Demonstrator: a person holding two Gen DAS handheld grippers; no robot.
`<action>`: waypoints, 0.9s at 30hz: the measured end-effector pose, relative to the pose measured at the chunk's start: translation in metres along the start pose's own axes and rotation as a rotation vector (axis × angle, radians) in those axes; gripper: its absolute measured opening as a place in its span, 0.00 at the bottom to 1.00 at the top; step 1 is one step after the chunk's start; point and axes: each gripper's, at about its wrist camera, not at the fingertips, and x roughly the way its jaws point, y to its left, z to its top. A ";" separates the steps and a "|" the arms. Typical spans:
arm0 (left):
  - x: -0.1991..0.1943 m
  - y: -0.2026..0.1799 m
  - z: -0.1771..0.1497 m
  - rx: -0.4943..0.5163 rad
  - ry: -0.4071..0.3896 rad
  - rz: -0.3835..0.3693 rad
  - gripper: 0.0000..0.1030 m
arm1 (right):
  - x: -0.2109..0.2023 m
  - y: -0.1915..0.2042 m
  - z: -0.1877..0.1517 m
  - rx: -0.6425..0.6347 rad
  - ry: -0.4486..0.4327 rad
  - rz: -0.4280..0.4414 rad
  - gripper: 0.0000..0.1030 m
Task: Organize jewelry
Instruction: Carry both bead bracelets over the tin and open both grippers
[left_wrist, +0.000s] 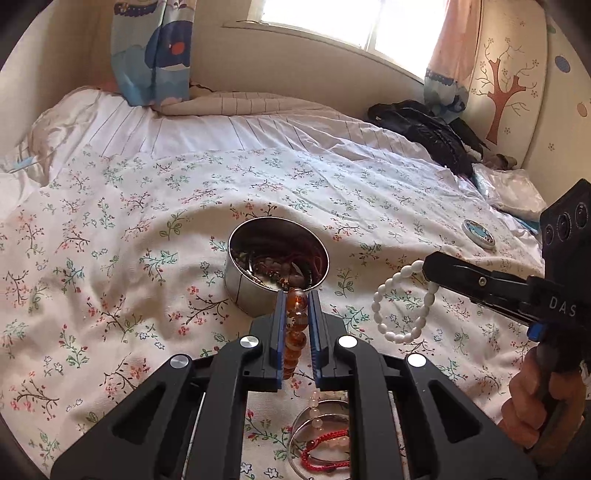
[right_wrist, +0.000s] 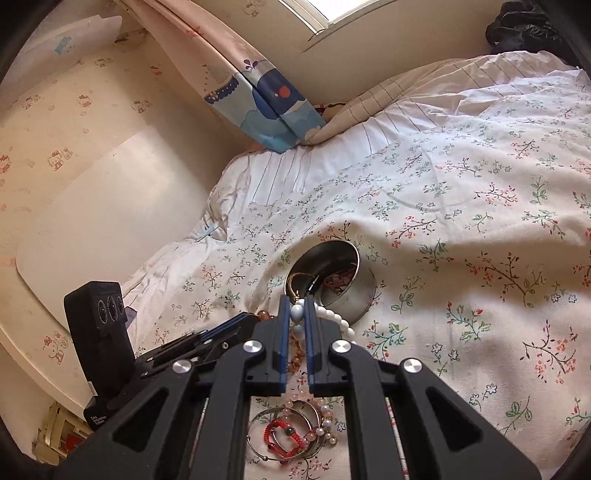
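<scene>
An amber bead bracelet (left_wrist: 295, 332) hangs between the blue pads of my left gripper (left_wrist: 297, 295), which is shut on it just in front of a round metal tin (left_wrist: 251, 291) that holds several pieces of jewelry. My right gripper (right_wrist: 300, 304) is shut on a white bead bracelet (right_wrist: 338, 319), whose loop (left_wrist: 402, 299) hangs free above the bedspread, right of the tin (right_wrist: 354, 301). A pile of bangles, red cord bracelets and pink beads (right_wrist: 291, 432) lies on the floral bedspread under both grippers. In the right wrist view, the left gripper (right_wrist: 236, 323) shows beside mine with amber beads at its tip.
A small round lid with a blue picture (left_wrist: 479, 232) lies on the bedspread (left_wrist: 110, 240) to the right. Black clothing (left_wrist: 424, 133) is heaped at the far right by the headboard. A curtain (left_wrist: 155, 51) hangs at the back; a hand (left_wrist: 532, 406) holds the right gripper's grip.
</scene>
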 end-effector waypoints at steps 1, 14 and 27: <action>0.000 0.000 0.001 0.004 -0.005 0.009 0.10 | 0.000 0.000 0.000 0.002 -0.003 0.005 0.08; -0.004 -0.003 0.019 0.026 -0.092 0.075 0.10 | 0.013 0.012 0.015 -0.019 -0.046 0.042 0.08; -0.007 0.001 0.033 -0.001 -0.148 0.088 0.10 | 0.022 0.017 0.024 -0.029 -0.071 0.065 0.08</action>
